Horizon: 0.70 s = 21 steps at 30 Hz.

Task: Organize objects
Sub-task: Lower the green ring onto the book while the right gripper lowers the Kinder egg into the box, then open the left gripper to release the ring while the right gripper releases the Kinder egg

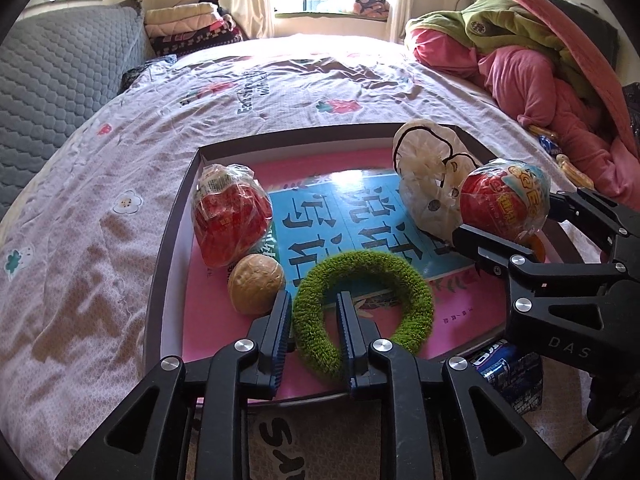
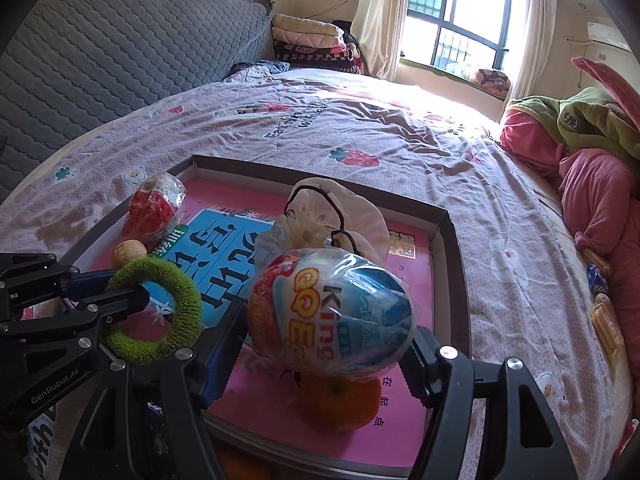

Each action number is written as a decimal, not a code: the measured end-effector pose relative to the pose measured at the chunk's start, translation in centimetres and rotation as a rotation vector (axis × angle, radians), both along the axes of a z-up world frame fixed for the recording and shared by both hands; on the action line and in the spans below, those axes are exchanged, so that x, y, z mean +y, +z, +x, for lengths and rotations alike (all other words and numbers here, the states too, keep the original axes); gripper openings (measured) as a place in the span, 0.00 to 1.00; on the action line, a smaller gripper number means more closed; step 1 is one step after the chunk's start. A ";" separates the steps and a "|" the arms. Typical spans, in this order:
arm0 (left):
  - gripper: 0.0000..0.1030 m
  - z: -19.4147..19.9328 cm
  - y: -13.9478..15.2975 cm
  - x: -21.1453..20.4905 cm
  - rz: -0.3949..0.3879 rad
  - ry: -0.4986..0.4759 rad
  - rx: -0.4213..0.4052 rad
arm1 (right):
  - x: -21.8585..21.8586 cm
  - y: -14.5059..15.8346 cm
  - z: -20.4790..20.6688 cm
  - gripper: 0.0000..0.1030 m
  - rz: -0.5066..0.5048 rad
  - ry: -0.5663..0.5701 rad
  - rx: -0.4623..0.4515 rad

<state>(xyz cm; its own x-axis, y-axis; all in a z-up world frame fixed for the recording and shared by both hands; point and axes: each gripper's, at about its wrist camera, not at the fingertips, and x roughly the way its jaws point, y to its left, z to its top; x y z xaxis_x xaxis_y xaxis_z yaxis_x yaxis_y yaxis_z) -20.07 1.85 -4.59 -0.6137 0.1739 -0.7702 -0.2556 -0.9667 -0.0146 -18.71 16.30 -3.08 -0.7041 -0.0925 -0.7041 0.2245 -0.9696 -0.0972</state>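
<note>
The left hand-held gripper (image 1: 312,320) is pinching the near-left arc of the green fuzzy ring (image 1: 364,312) — one finger outside, one through the hole — inside the shallow tray (image 1: 168,248) lying on the bed (image 1: 120,208). The right hand-held gripper (image 2: 324,356) is clamping a wrapped toy egg (image 2: 332,312) (printed "King") above an orange (image 2: 340,400). A walnut (image 1: 256,288) is sitting just beside the ring.

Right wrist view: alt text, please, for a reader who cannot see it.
The right gripper holds a wrapped toy egg above an orange in a shallow tray on a bed. At left, the left gripper pinches a green fuzzy ring.
</note>
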 end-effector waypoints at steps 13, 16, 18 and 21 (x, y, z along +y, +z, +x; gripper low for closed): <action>0.29 0.4 0.5 0.3 0.003 -0.007 0.011 | 0.3 0.5 0.2 0.74 -0.024 -0.004 0.011; 0.29 0.6 0.9 0.4 0.006 -0.011 0.020 | 0.3 0.9 0.4 0.74 -0.033 0.001 0.019; 0.30 0.7 1.2 0.4 0.012 -0.013 0.022 | 0.3 1.2 0.5 0.74 -0.037 0.001 0.026; 0.32 0.9 1.7 0.5 0.013 -0.014 0.027 | 0.3 1.6 0.6 0.74 -0.040 0.003 0.034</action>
